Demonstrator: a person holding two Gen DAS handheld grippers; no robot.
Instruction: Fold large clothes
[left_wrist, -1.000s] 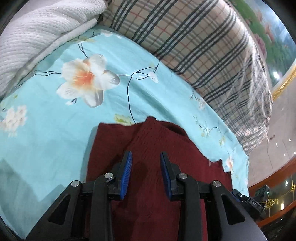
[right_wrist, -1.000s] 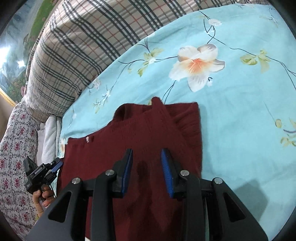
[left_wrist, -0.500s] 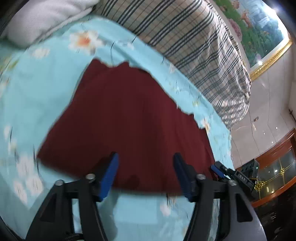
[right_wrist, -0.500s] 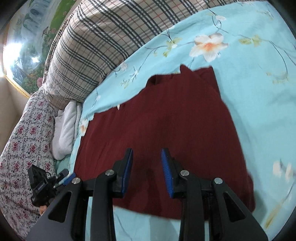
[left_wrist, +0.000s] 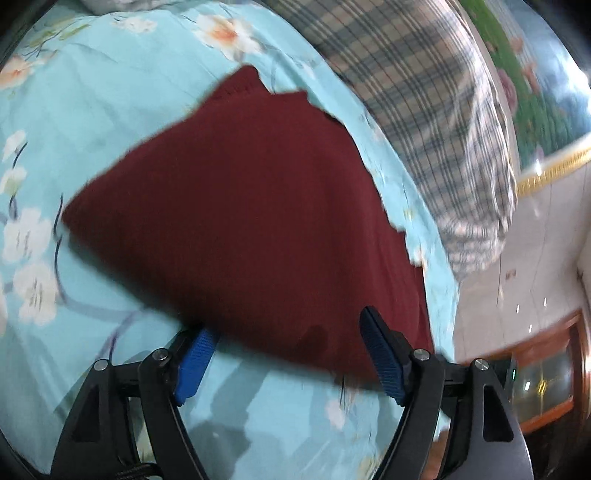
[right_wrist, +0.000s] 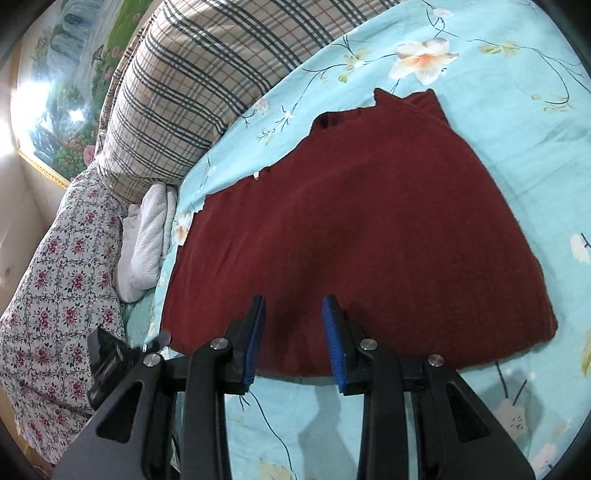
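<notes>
Left gripper (left_wrist: 291, 354): jaws spread wide, blue-padded fingers (left_wrist: 382, 363) far apart with nothing between them, black arms angled out in a broad V at the bottom of its own wrist view, which is motion-blurred. Right gripper (right_wrist: 293, 341): jaws parted to a moderate gap, clearly narrower than the left's, blue pads (right_wrist: 334, 341) facing each other roughly parallel, nothing pinched, pointing forward and slightly down. In the right wrist view the left gripper's black body shows at lower left, its finger state unreadable from there.
</notes>
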